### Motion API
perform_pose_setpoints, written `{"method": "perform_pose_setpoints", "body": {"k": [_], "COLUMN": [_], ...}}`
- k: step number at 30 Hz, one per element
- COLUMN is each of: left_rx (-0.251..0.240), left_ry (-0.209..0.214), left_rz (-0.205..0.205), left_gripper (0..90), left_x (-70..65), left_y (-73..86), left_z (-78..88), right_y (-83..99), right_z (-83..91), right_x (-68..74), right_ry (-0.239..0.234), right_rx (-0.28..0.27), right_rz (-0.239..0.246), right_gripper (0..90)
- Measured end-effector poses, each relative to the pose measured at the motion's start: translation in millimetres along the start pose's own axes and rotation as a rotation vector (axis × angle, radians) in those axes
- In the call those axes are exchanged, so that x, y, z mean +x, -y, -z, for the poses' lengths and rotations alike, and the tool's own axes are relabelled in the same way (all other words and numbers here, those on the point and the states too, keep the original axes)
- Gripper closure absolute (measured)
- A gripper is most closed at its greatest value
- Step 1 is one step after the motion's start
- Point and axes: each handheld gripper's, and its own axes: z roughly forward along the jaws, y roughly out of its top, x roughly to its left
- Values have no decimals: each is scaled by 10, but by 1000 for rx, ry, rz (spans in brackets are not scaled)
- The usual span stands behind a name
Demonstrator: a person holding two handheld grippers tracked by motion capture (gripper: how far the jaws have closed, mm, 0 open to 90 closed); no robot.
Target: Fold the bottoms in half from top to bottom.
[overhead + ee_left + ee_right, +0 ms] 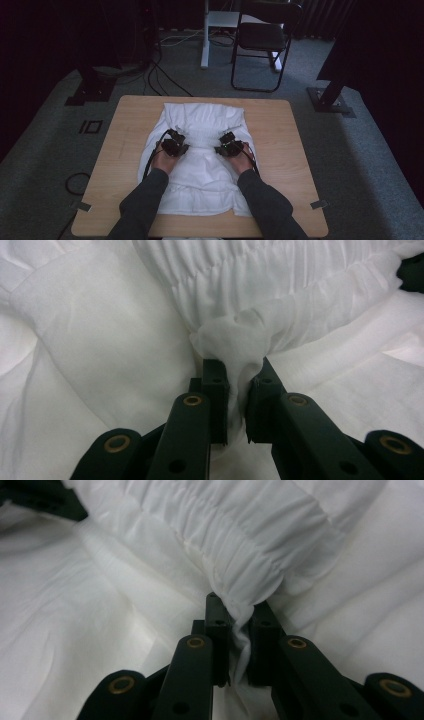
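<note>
Both the left gripper (178,140) and the right gripper (226,142) are clamping the gathered band of the white garment (200,170), lying mid-table (125,145); folding is probably only starting, with most folds remaining.

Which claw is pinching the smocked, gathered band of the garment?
The right claw: ribbed gathers of the white garment run into it. The left claw grips smoother bunched cloth.
</note>
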Motion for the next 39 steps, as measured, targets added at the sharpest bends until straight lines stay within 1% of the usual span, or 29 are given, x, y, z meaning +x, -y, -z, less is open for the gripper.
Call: {"method": "perform_pose_setpoints", "body": {"k": [3,5,6,7,10,12,14,15,16,17,18,19,20,21,23,24,26,27,28,29,30,31,33,34,35,36,37,38,39], "left_rx": [-6,-6,-6,-5,-4,-16,-56,-109,-109,-164,-164,-214,-214,-254,-295,-295,-348,-391,-391,-411,-413,-413,-398,-385,-350,-350,-324,-309,-252], "left_ry": [-6,-8,-8,-3,3,12,34,52,52,62,62,73,73,72,63,63,71,80,80,86,86,85,90,98,112,112,126,140,154], "left_rz": [44,55,55,78,93,99,112,126,126,108,108,83,83,62,42,42,33,10,10,-20,-29,-46,-72,-71,-65,-65,-66,-59,-46], "left_gripper": [823,824,824,824,825,824,824,825,825,826,826,827,827,829,829,830,830,829,829,829,829,829,829,827,827,826,825,825,824], "left_x": [48,70,70,88,98,107,127,145,145,141,141,127,127,91,37,37,-22,-98,-98,-162,-182,-218,-265,-273,-294,-294,-310,-315,-345], "left_y": [-98,-129,-129,-152,-163,-167,-172,-201,-201,-258,-258,-330,-330,-416,-501,-501,-561,-573,-573,-551,-540,-510,-410,-366,-217,-217,-104,-28,174], "left_z": [-88,-113,-113,-128,-127,-96,-17,122,122,301,301,474,474,651,841,841,1051,1254,1254,1364,1390,1427,1424,1399,1289,1289,1199,1139,955], "right_y": [-156,-200,-200,-223,-230,-235,-248,-279,-279,-334,-356,-388,-388,-469,-533,-533,-587,-603,-603,-589,-521,-521,-399,-246,-161,-161,17,17,137], "right_z": [-93,-114,-114,-126,-129,-111,-51,63,63,277,352,454,454,683,857,857,1062,1268,1268,1362,1503,1503,1554,1508,1462,1462,1315,1315,1173], "right_x": [-114,-138,-138,-149,-162,-179,-175,-172,-172,-170,-167,-162,-162,-119,-74,-74,-24,21,21,43,89,89,141,186,204,204,237,237,237], "right_ry": [42,50,50,53,50,38,38,31,31,15,14,17,17,38,71,71,84,79,79,65,49,49,33,21,7,7,-4,-4,-18], "right_rx": [1,10,10,11,8,7,1,-32,-32,-99,-119,-144,-144,-199,-242,-242,-295,-350,-350,-370,-388,-388,-385,-349,-332,-332,-276,-276,-234], "right_rz": [-21,-33,-33,-38,-28,-37,-24,-23,-23,-12,-6,9,9,44,78,78,104,117,117,118,137,137,155,172,174,174,187,187,179], "right_gripper": [823,823,823,823,824,825,826,826,826,826,826,826,826,827,828,828,829,829,829,829,828,828,828,828,827,827,826,826,825]}}
